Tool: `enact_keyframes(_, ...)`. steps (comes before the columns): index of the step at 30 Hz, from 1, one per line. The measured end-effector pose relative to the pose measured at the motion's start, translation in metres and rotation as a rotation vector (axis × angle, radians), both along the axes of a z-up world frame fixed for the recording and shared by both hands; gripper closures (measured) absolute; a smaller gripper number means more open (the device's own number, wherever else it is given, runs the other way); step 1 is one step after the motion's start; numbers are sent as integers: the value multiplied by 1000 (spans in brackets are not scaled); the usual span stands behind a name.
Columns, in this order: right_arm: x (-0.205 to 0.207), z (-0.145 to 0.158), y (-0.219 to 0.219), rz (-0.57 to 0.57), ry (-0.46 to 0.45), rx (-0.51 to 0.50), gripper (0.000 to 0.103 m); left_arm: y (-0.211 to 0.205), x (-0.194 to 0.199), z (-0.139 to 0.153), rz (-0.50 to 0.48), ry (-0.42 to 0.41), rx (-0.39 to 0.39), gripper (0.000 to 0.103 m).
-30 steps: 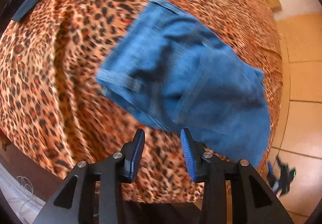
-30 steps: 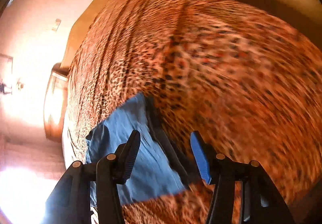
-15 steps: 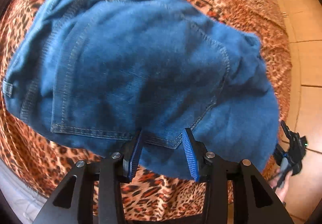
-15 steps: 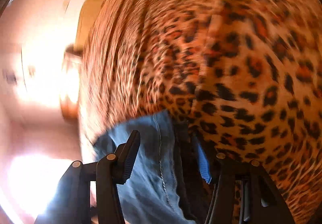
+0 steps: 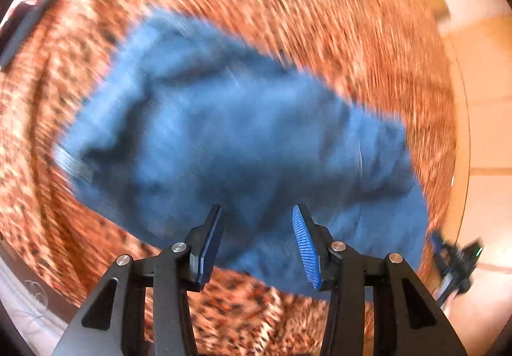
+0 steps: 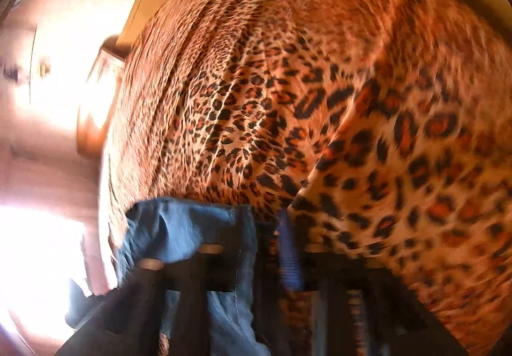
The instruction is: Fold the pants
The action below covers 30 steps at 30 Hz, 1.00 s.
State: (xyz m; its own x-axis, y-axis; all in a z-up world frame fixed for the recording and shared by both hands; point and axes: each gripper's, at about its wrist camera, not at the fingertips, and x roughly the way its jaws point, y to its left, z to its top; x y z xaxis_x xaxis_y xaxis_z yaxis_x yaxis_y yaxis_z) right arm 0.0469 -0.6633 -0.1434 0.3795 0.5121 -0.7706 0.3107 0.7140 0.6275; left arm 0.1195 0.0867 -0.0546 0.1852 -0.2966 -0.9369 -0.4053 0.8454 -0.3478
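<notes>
The pants, blue denim, lie bunched in a loose heap on a leopard-print bedspread that covers the bed. In the left wrist view the whole scene is smeared by motion blur, so seams and pockets cannot be made out.

The left gripper points steeply down over the near edge of the heap. Its fingers stand apart and are opening; denim shows through the gap behind them, but the blue ribbed pads press on nothing (the cloth lies below, not clamped).

The right gripper sits low at the bedspread, at the far end of the pants from the left one; it also shows small at the right edge of the left wrist view, beside the bed over the tiled floor. Its fingers are closing. A fold of denim drapes over the left finger and runs down between the two, with bedspread bunched against the right finger. The picture is too blurred to tell whether the pads already pinch the cloth.
</notes>
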Motion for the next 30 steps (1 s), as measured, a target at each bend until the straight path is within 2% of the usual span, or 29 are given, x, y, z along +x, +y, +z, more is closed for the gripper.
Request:
enact_keyframes(1, -1, -5, 5, -19, 11, 2, 48, 14, 3, 5, 30, -10, 6, 57)
enact_keyframes(3, -3, -15, 22, -6, 10, 28, 48, 51, 15, 10, 129, -18, 16, 51)
enact_keyframes(4, -2, -16, 33, 23, 1, 5, 48, 65, 21, 9, 163, -18, 17, 47)
enact_keyframes(6, 0, -5, 63, 129, -28, -192, 63, 90, 36, -3, 250, 20, 50, 44)
enact_keyframes(7, 2, -2, 73, 171, -17, -275, 94, 96, 40, -10, 266, 44, 60, 45)
enact_keyframes(8, 0, 5, 74, 182, -21, -274, 103, 94, 47, -19, 274, 74, 73, 47)
enact_keyframes(9, -1, 14, 70, 160, -48, -256, 103, 94, 52, -24, 274, 96, 83, 47)
enact_keyframes(10, -3, 21, 63, 142, -68, -299, 103, 90, 55, -28, 262, 92, 86, 47)
enact_keyframes(11, -2, 19, 54, 137, -45, -340, 103, 86, 58, -30, 242, 86, 98, 47)
enact_keyframes(13, -1, -2, 36, 102, 89, -385, 103, 71, 66, -38, 168, 97, 172, 47)
enact_keyframes(14, -2, -2, 32, 85, 107, -393, 101, 65, 69, -43, 131, 115, 203, 47)
enact_keyframes(15, -4, 5, 29, 60, 88, -366, 97, 63, 70, -46, 116, 121, 204, 50)
enact_keyframes(17, -1, 30, 37, 40, -6, -304, 96, 66, 72, -43, 111, 99, 167, 52)
enact_keyframes(18, 7, 45, 54, 79, -71, -276, 95, 70, 73, -40, 118, 86, 148, 52)
enact_keyframes(19, 14, 54, 66, 118, -97, -253, 87, 77, 75, -36, 131, 69, 126, 52)
enact_keyframes(20, 24, 59, 88, 185, -119, -223, 69, 83, 76, -34, 138, 61, 113, 51)
enact_keyframes(22, 46, 64, 146, 350, -156, -196, 44, 89, 80, -33, 143, 66, 88, 50)
enact_keyframes(26, 77, 53, 246, 587, -190, -209, 45, 91, 83, -44, 108, 112, 54, 50)
enact_keyframes(28, 80, 47, 277, 630, -176, -232, 45, 95, 87, -45, 106, 114, 44, 50)
enact_keyframes(30, 90, 43, 305, 652, -167, -231, 45, 100, 87, -41, 115, 82, 11, 50)
